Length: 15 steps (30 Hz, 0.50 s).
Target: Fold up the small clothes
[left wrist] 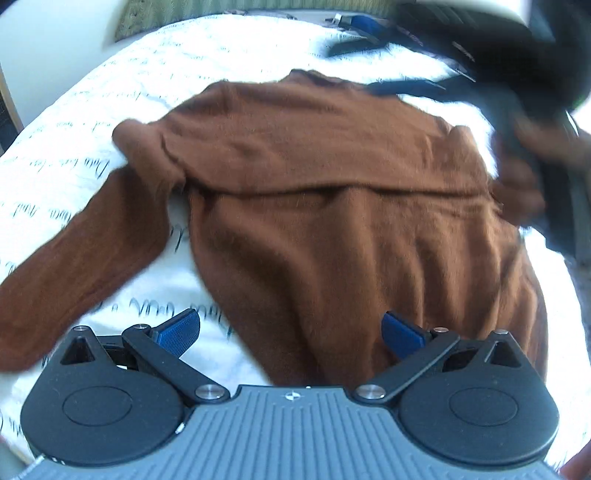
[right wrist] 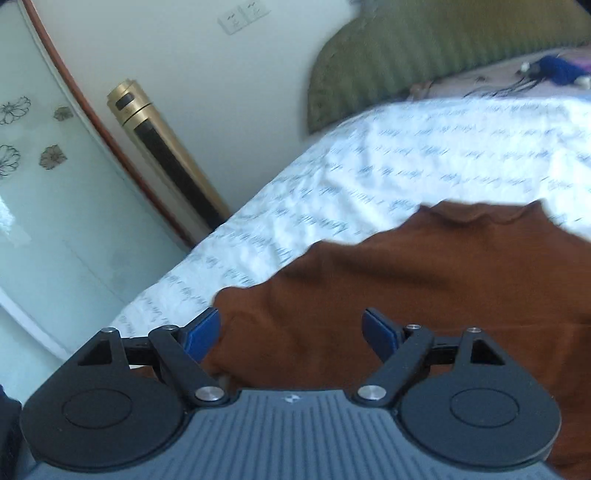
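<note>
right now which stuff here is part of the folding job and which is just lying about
Part of the job:
- brown sweater, spread on the white printed bedsheet
- left gripper, fingers open
- right gripper, fingers open

Just lying about:
- green headboard cushion
- gold tower unit by the wall
- blue item and cables at the bed's far end

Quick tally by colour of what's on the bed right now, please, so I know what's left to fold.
Brown: 1, the sweater, spread on the white sheet, one sleeve out to the side.
Dark blue or black: at least 1 blurred item at the far edge; kind unclear.
Total: 2 seen for certain.
Left hand-held gripper and right hand-held gripper are both open.
</note>
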Each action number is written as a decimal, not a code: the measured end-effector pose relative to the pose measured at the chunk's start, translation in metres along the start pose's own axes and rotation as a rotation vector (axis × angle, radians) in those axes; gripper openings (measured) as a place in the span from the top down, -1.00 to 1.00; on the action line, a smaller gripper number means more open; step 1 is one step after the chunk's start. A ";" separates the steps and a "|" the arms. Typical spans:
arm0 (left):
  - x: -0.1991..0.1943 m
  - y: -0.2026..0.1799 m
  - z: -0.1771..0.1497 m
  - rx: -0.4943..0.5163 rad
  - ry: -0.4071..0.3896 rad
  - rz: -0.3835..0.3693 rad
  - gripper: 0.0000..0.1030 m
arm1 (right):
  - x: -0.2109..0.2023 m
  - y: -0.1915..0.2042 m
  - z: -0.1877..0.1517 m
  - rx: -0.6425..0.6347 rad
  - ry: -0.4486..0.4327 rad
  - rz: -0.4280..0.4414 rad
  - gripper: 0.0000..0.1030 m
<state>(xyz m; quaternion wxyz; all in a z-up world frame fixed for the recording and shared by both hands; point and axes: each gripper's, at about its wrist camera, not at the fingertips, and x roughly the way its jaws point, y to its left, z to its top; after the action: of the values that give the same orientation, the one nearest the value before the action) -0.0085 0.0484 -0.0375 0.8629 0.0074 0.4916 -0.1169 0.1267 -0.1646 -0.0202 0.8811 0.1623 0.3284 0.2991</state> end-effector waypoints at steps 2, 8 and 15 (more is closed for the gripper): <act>0.002 0.002 0.012 -0.017 -0.018 -0.015 -1.00 | -0.026 -0.030 -0.004 0.002 -0.042 -0.186 -0.63; 0.022 0.023 0.063 -0.075 -0.097 -0.011 -1.00 | -0.085 -0.147 -0.033 0.234 -0.118 -0.463 -0.63; 0.062 0.046 0.100 -0.157 -0.035 0.093 -1.00 | -0.080 -0.197 -0.042 0.345 -0.094 -0.433 -0.16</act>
<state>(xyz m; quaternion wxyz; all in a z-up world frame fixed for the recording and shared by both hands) 0.1159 0.0685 -0.0431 0.8739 -0.0393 0.4830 -0.0379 0.1327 -0.3629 -0.1068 0.8980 0.2498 0.3604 0.0355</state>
